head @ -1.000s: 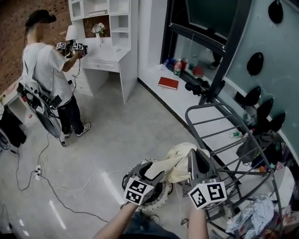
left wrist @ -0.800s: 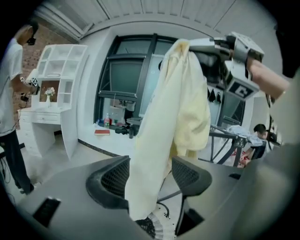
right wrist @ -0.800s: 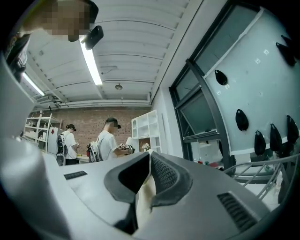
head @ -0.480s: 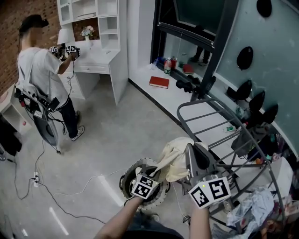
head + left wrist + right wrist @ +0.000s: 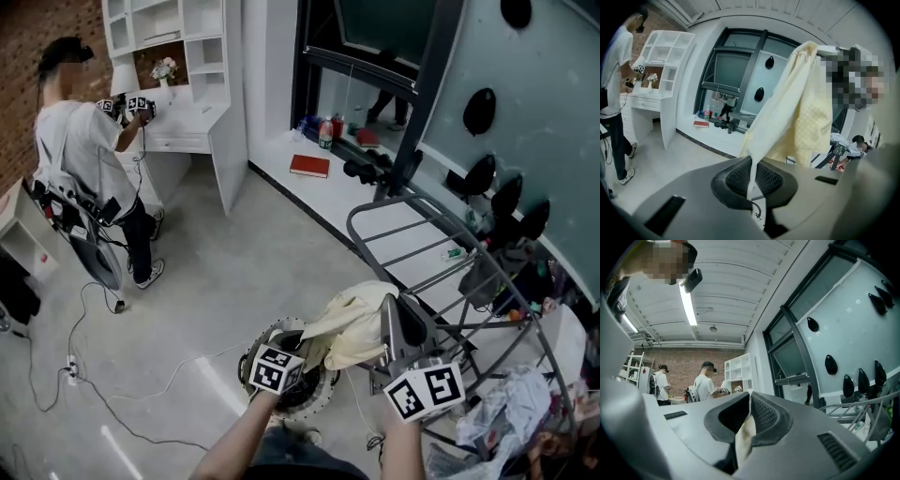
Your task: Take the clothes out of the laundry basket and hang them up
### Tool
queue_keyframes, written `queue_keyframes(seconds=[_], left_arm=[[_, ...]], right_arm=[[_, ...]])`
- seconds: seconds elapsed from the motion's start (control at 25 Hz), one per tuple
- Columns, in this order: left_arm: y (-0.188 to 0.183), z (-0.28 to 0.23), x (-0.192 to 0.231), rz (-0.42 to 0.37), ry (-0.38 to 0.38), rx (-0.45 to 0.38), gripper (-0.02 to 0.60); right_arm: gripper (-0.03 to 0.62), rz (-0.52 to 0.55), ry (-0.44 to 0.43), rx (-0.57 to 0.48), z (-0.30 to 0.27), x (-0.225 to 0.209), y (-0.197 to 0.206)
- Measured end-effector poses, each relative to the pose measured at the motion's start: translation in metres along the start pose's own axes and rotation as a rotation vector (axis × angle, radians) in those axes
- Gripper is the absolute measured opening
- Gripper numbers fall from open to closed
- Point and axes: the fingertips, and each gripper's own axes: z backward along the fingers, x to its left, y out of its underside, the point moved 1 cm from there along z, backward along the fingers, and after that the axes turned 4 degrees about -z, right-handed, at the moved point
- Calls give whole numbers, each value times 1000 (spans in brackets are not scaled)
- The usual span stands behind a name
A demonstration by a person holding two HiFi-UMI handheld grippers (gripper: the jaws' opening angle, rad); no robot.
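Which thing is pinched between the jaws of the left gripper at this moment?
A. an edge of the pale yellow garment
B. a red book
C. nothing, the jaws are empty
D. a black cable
A: in the left gripper view, the left gripper, whose jaws have just been closing, pinches a narrow edge of the pale yellow garment that rises from between them.

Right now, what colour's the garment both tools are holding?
The garment is pale yellow, with a faint check weave on part of it. It shows best in the left gripper view.
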Motion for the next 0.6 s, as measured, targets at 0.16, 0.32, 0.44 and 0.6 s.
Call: queue_keyframes(seconds=[0.16, 0.32, 0.44, 0.6], left_arm=[[-38, 15, 10, 3, -7, -77, 20], [-84, 34, 12, -2, -2, -164, 20], [-114, 47, 5, -28, 2, -236, 20], [-161, 67, -12, -79, 27, -333, 21]], right_arm=[[12, 7, 60, -6, 17, -18, 0], [12, 17, 141, 15, 37, -41, 7], [12, 49, 203, 42, 52, -56, 15], [12, 84, 288, 86, 67, -70, 24]])
